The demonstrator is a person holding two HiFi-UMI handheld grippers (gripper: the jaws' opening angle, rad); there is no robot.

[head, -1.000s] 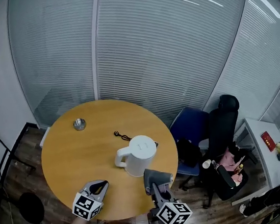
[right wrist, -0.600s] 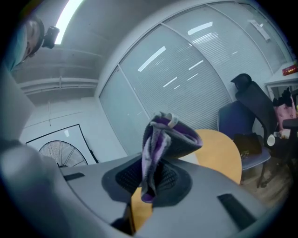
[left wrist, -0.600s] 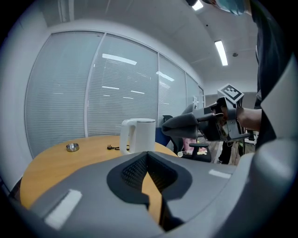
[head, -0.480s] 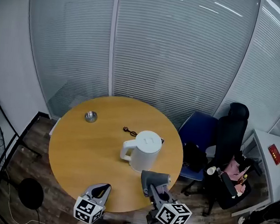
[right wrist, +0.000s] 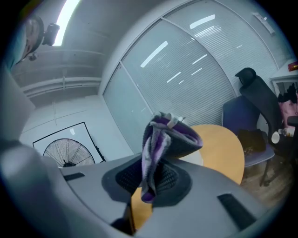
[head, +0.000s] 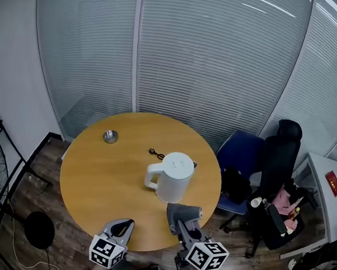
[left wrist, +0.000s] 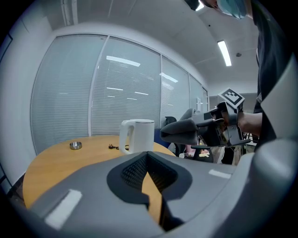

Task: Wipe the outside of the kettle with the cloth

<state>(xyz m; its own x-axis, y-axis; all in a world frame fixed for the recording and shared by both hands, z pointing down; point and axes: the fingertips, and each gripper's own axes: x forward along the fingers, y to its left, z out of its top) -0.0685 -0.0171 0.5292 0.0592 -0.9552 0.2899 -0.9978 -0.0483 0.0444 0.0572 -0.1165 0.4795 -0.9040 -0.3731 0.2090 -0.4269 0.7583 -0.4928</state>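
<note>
White kettle, lid shut, handle to the left, upright on the round wooden table, right of centre. Right gripper pinches a bunched grey-purple cloth over the near table edge, just before the kettle, seemingly not touching. Left gripper has its jaws pressed together, empty, well left of the cloth. Small metal dish far left, dark cord behind the kettle, blue chair beside the table.
</note>
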